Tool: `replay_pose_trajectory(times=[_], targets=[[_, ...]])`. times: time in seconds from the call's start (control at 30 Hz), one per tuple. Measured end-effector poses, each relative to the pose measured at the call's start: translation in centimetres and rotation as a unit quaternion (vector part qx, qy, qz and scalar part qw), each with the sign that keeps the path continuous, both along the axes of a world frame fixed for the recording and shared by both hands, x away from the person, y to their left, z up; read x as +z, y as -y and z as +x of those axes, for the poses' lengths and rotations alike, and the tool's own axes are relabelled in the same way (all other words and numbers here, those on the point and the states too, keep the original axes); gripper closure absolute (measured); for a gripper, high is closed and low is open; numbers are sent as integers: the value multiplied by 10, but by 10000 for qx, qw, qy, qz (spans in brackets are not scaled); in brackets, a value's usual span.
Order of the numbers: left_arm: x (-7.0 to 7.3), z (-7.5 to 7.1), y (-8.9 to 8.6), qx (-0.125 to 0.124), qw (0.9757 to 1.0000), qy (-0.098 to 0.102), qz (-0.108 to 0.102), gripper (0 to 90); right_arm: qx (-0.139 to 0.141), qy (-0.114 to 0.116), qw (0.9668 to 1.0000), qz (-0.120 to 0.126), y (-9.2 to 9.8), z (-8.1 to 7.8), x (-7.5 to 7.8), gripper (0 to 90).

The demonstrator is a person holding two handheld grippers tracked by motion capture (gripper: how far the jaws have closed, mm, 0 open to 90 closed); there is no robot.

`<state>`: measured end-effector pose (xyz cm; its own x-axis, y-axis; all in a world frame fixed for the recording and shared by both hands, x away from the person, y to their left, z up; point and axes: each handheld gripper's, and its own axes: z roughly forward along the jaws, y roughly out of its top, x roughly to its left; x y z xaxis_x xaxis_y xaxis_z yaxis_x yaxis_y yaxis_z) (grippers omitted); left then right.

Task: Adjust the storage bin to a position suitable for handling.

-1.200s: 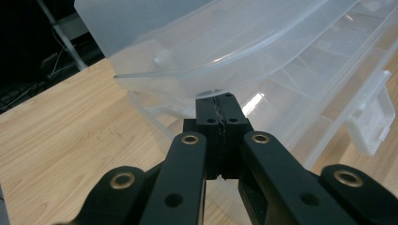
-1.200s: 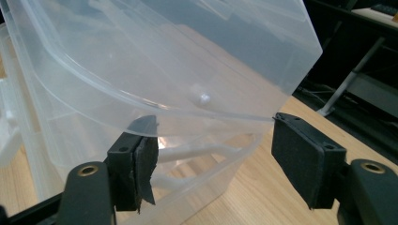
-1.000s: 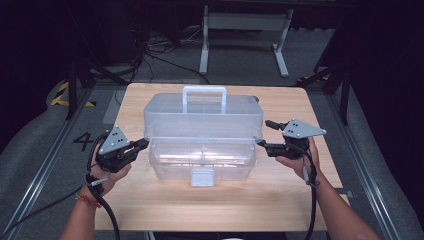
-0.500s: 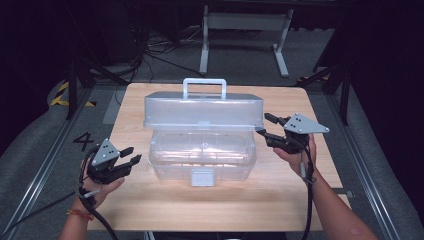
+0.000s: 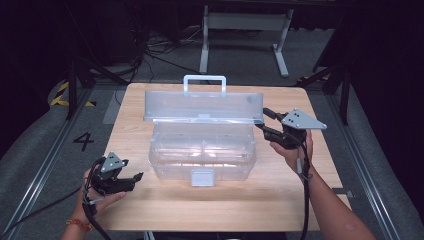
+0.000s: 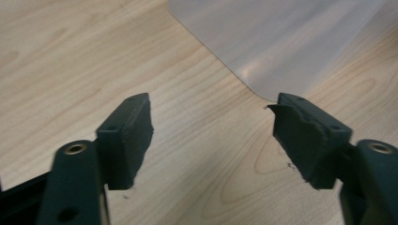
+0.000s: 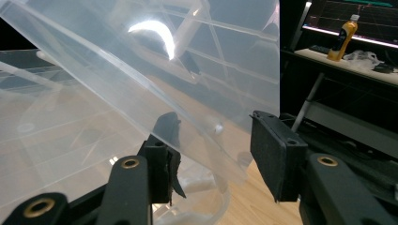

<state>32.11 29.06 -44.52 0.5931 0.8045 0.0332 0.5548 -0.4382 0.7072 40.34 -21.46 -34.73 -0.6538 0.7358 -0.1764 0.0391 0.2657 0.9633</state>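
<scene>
A clear plastic storage box (image 5: pixel 202 150) sits mid-table with its grey latch (image 5: pixel 202 176) facing me. Its lid (image 5: pixel 202 106) is tipped up toward the back, handle (image 5: pixel 204 80) on top. My right gripper (image 5: pixel 264 121) is at the lid's right end. In the right gripper view the right gripper (image 7: pixel 213 126) is open, with the lid's edge (image 7: pixel 141 70) running between the jaws and one jaw behind the plastic. My left gripper (image 5: pixel 131 170) rests open near the table's front left, apart from the box. The left gripper (image 6: pixel 213 122) holds nothing, with a box corner (image 6: pixel 281 42) ahead.
The wooden table (image 5: pixel 210 210) has bare surface in front of and beside the box. A metal stand (image 5: pixel 245 20) and cables lie on the floor behind. A painted 4 (image 5: pixel 83 141) marks the floor at left. A yellow bottle (image 7: pixel 345 37) stands on a far shelf.
The lid has swung up from lying shut on the box, with the right gripper following its right end. The left gripper left the box's left side and drew back toward the front-left edge.
</scene>
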Motion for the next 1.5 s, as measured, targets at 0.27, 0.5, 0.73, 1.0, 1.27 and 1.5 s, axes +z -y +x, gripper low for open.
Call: replay_pose_trajectory(times=[0.27, 0.5, 0.73, 1.0, 1.27, 1.5], targets=[[-22, -2, -2, 107, 9997, -218, -72, 225, -89, 112, 9999, -1, -8, 4, 3, 546], [-32, -3, 0, 145, 9992, -355, -73, 214, -283, 146, 9995, 70, -12, 10, 8, 568], [-35, -4, 2, 49, 9997, -232, -46, 180, -427, 108, 9989, 161, -14, 16, 10, 596], [-36, -3, 2, 18, 9997, -227, -58, 165, -550, 87, 9984, 103, -15, 23, 15, 646], [-36, -3, 2, 13, 9997, -237, -62, 165, -606, 89, 9981, 51, -16, 27, 18, 658], [-36, -3, 2, 19, 9997, -232, -64, 165, -643, 19, 9979, -69, -18, 35, 26, 654]])
